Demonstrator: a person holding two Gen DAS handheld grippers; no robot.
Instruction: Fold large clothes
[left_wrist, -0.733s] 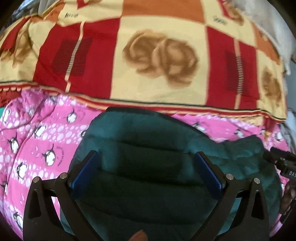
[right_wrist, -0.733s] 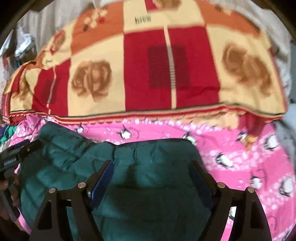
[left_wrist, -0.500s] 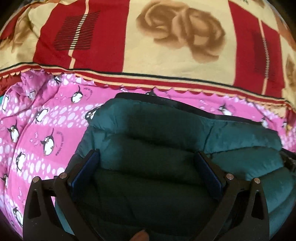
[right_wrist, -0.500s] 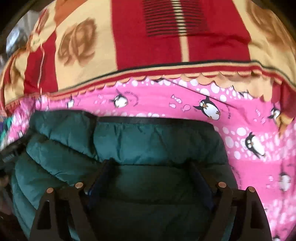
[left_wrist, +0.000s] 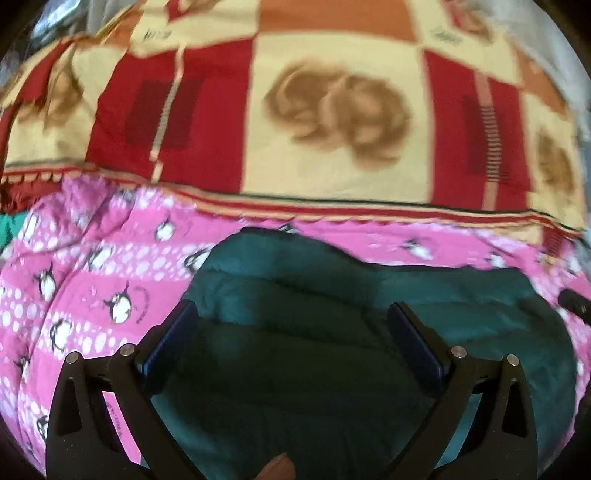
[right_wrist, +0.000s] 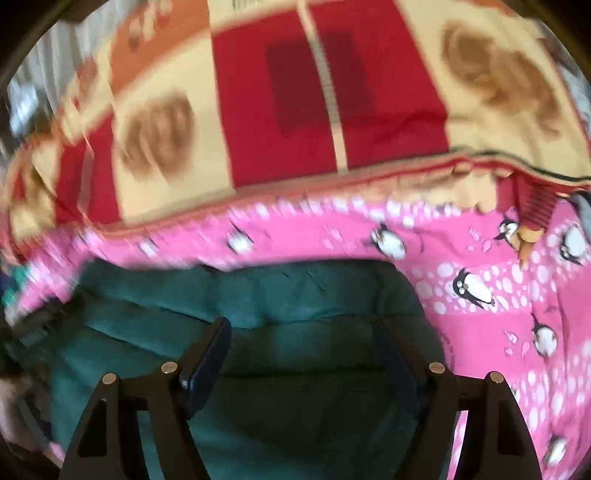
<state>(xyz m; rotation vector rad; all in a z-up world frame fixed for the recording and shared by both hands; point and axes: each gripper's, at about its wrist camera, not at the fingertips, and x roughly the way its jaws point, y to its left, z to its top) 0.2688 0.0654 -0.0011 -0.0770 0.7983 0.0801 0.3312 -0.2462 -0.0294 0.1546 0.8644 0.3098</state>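
Item: green puffer jacket — quilted, padded in soft horizontal ribs, dull satin shell. It lies bunched on the pink penguin sheet, directly under both my grippers, its far edge rounded over like a fold.

Left gripper: fingers spread wide above the jacket, pads pressing on nothing that I can see.

Right gripper: jaws have just been closing a little but stand well apart; the jacket sits between and beneath them, not pinched. The right view is blurred, so finer contact I cannot tell.

Step in hand, as I judge it: between grips, with one fold apparently laid and the jacket compacted into a thick bundle. The next move calls for settling both pairs of fingers onto an edge of the padding and taking a deep bite — the fill is springy and the shell looks slippery, so a shallow pinch would likely slide off.

Backdrop: a red-and-cream blanket with brown rose motifs and a scalloped border, overlapping the sheet's far side.
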